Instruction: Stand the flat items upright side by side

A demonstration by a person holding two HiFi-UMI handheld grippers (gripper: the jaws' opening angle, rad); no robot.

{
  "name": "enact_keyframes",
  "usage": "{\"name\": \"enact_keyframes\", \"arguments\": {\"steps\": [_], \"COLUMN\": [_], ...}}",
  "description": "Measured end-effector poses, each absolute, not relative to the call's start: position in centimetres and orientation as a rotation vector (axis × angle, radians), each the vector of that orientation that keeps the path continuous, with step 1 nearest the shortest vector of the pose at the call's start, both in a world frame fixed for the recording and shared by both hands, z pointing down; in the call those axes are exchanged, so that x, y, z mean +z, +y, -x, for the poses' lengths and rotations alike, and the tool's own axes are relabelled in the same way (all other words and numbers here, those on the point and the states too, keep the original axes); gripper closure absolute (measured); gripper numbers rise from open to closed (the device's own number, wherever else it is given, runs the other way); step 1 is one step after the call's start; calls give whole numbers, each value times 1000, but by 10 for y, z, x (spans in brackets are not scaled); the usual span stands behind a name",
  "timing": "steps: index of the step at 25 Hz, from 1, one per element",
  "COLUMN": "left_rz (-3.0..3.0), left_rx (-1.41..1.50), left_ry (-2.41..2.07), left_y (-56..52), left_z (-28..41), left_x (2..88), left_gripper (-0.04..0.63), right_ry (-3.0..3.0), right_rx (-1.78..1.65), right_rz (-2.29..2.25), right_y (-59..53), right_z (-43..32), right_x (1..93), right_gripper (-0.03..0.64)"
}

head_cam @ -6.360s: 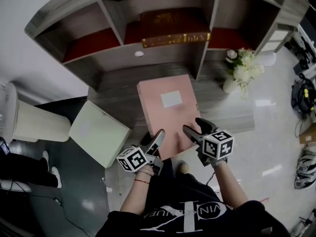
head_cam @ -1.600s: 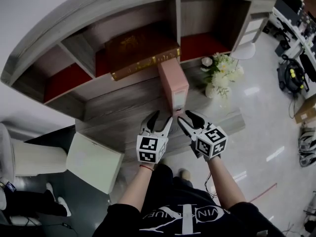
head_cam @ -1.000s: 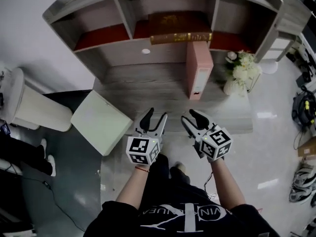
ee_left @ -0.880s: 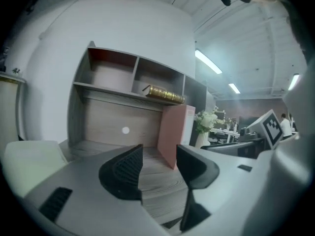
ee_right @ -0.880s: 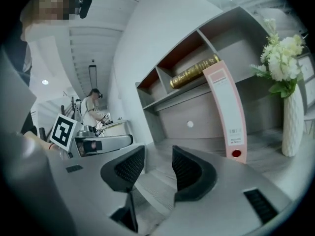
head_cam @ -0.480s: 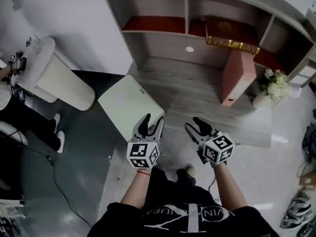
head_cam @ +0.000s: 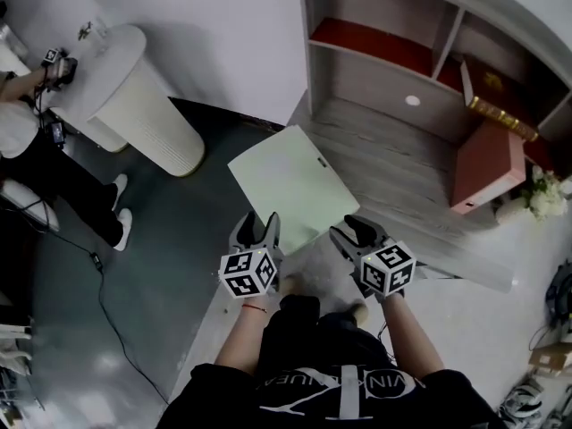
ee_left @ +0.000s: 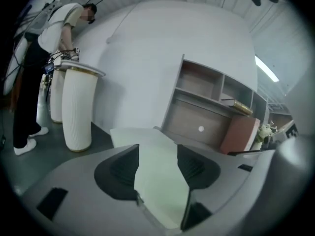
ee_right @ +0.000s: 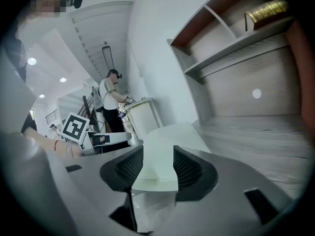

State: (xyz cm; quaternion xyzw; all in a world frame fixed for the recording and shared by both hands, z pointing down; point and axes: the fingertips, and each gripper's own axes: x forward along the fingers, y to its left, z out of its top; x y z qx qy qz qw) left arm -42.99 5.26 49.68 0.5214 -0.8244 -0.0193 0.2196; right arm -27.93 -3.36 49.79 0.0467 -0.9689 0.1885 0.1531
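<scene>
My left claw (head_cam: 259,226) and right claw (head_cam: 356,232) are both half open, holding nothing. The pale green flat file box (head_cam: 288,184) lies flat on the grey wooden desk (head_cam: 393,164) dead ahead, near corner between them, neither closer.

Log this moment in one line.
pink box: upright on desk | green box: lying flat | left gripper: jaws open, nothing gripped | right gripper: jaws open, nothing gripped

Black white-lettered T-shirt (head_cam: 340,391), red wrist thread (head_cam: 254,308); grey, cube-tagged left gripper (head_cam: 257,227) and right gripper (head_cam: 350,229).
</scene>
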Motion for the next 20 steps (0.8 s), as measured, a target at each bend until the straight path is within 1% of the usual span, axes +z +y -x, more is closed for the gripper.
{"name": "enact_keyframes", "arguments": {"steps": [3,5,8,12,15,18,20], "left_rz": [-1338,-1268,-1197,-1242,-1301,-1340,-1337], "left_rx": [-153,-277,-476,-581,-672,-705,-721], "left_ry": [-2172,-2064,-1897,-1707,-1580,-1526,-1500], "left_y": [64,67,63,41,28,25,29], "left_z": [455,467,479,481,480,482,481], "left_x": [535,560,589,615,617,616,618], "left_gripper": [328,288,261,255,256,256,272], "right_ry": [-2734,-2710,-2680,-2652,-2618,-2555,-2514], "right_rx": [540,541,497,404,344,261,214], "right_rz": [-126,-139,-170,-198,-239,-260,-255], "right_y": [-23,-19,-20,-27,-28,-25,-18], "right_z": [304,316,333,354,364,371,369], "right_x": [512,520,529,540,548,562,573], "right_gripper": [416,415,413,407,402,400,400]}}
